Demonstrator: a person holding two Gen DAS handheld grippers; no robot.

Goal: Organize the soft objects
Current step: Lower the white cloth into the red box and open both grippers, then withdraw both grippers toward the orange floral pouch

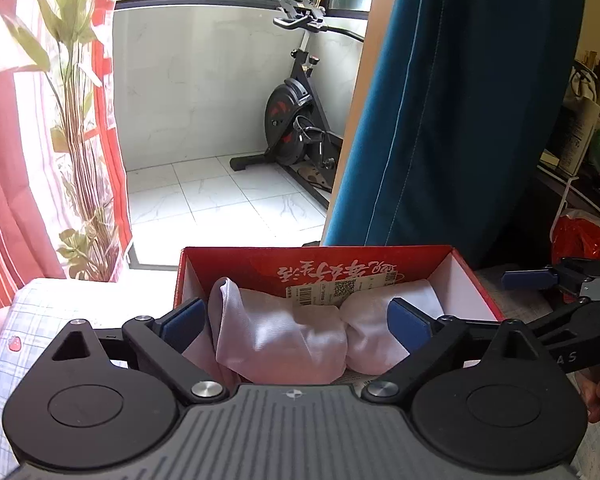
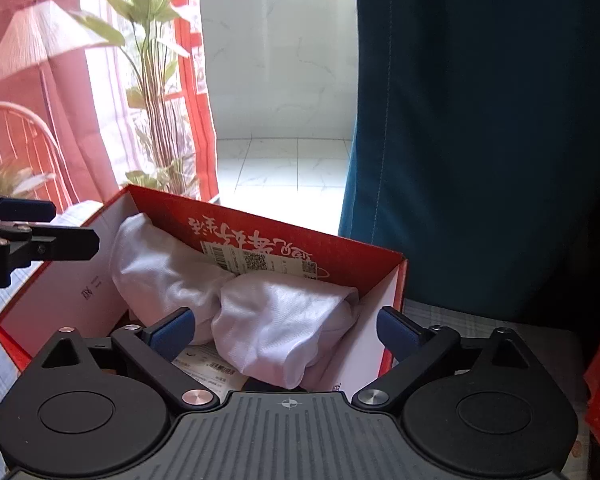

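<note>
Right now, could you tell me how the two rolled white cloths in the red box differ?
The left cloth lies toward the box's far left corner, while the right cloth sits nearer the cameras, toward the right wall. The left cloth slants back toward the far wall; the right cloth lies more crosswise. The left cloth looks slimmer, the right cloth bulkier. Both are pale, satiny rolls resting inside the red box, touching end to end, with neither gripper holding them.

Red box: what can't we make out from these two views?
- Red box floor: both views, hidden under the white cloth.
- Paper slip print: right wrist view, too small, partly behind the right hand-held gripper.
- Near wall: left wrist view, behind the left hand-held gripper.
</note>
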